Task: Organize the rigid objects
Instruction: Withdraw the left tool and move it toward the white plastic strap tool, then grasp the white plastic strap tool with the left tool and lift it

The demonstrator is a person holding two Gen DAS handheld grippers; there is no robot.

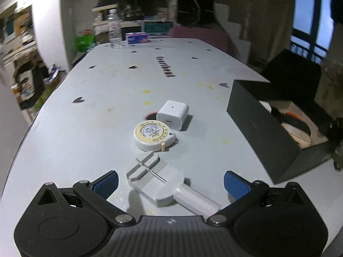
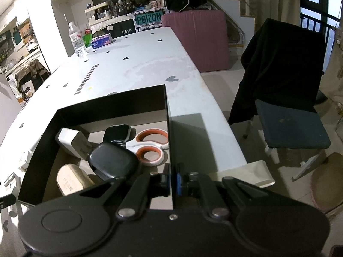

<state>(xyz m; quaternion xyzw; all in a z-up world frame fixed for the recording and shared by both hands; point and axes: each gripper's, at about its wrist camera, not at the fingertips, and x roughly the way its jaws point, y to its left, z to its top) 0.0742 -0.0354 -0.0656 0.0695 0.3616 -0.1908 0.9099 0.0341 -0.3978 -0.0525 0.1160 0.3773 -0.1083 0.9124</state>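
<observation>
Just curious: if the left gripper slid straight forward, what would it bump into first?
Probably the grey plastic block tool with a handle, lying between the open jaws of the left gripper; the round white tape measure lies just beyond.

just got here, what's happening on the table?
Sorting small items into a black box. The right gripper is clamped on the box's side wall. The left gripper is open around a clear plastic tool on the table. A tape measure and white charger are still out. Scissors are already in.
</observation>
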